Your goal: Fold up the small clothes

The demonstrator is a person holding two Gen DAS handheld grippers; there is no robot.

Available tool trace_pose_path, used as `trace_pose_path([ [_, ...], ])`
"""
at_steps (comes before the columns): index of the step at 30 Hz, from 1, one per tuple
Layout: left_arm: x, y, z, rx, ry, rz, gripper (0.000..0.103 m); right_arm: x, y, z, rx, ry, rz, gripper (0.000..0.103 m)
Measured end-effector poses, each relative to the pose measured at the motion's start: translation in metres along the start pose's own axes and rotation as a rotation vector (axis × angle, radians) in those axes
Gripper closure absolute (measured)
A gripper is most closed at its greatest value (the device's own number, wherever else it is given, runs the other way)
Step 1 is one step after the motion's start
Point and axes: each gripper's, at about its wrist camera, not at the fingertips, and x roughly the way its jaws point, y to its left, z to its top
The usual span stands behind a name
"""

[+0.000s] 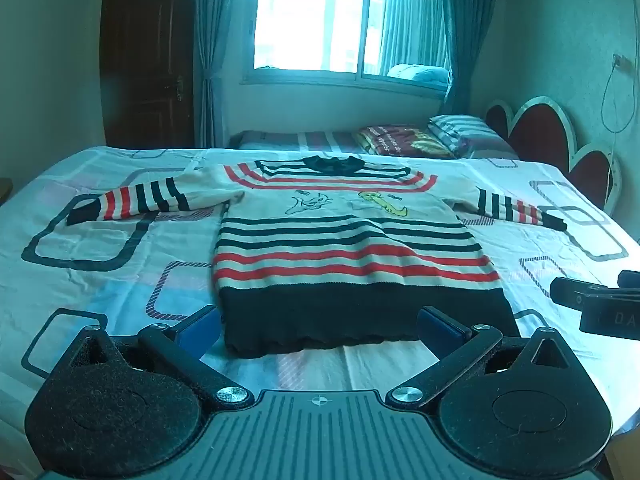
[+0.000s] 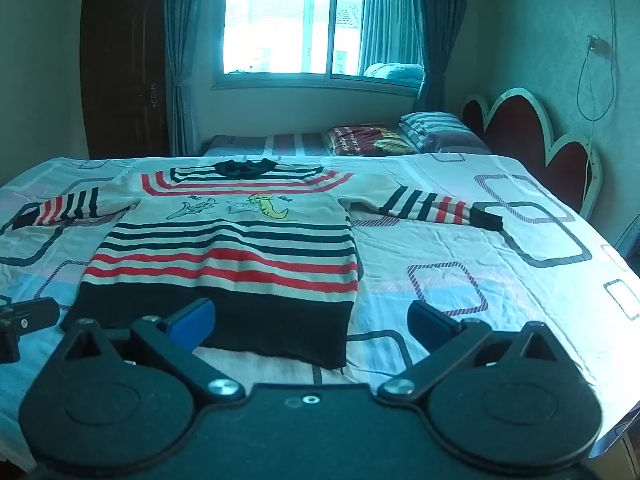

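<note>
Bedroom light comes through a curtained window (image 1: 320,24) behind a bed (image 1: 100,248) covered with a pale sheet printed with rounded rectangles; pillows (image 1: 452,132) lie by the scalloped red headboard (image 1: 548,128), and a dark wooden door (image 1: 148,60) stands at the left.

Spread flat on the bed, front up, is a small striped sweater (image 1: 344,248) with both sleeves stretched out to the sides, its collar toward the window and its wide dark hem toward the cameras. Cartoon figures are stitched across the chest.

In the left wrist view, the left hand-held gripper (image 1: 320,326) is released, its blue-padded fingers (image 1: 200,326) spread wide on either side of the hem's middle, apparently just short of it and pressing on nothing. The right hand-held gripper (image 2: 312,326) is likewise released: in its own view its left finger lies over the dark hem band, while its other finger is over bare sheet beyond the sweater's right-hand corner. Whether either finger touches the fabric cannot be told. Each gripper's tip shows at the edge of the other's view.
</note>
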Motion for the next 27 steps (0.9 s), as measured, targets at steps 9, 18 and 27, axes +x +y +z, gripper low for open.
trace_pose_path([
  [9, 0.0065, -0.0028, -0.0007, 0.006, -0.006, 0.000, 0.000, -0.0010, -0.0018, 0.0004, 0.005, -0.003, -0.005, 0.001],
  [18, 0.0014, -0.0035, -0.0004, 0.009, 0.001, 0.005, 0.000, -0.0013, -0.0018, 0.0001, 0.005, -0.004, -0.008, 0.001],
  [27, 0.0030, -0.0058, -0.0016, 0.010, 0.003, 0.018, 0.000, 0.0014, -0.0005, 0.0015, -0.003, 0.000, 0.002, 0.001],
])
